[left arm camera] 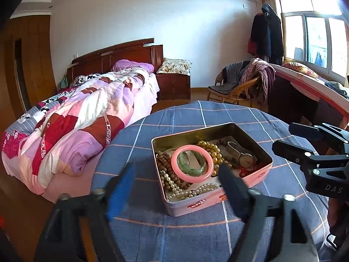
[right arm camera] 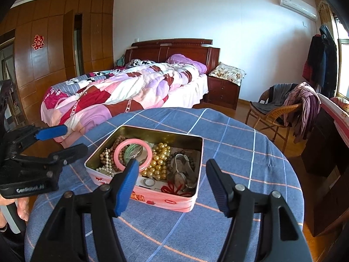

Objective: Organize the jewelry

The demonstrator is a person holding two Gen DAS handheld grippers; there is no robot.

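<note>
Both grippers hang spread over the round checked table (right arm camera: 240, 135), left gripper (left arm camera: 176, 181) and right gripper (right arm camera: 172, 179) pinching nothing. Pink tin (left arm camera: 218, 198) sits mid-table, holding pink bangle (left arm camera: 192, 163), gold beads (right arm camera: 158, 159), pearls.

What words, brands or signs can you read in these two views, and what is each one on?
"DAS": right gripper body.
"GenRobot.AI", faint: left gripper body.
Red double-happiness character: wooden wardrobe.
Red logos on the pink tin: too blurred to read.
Air conditioner label: too small.
</note>
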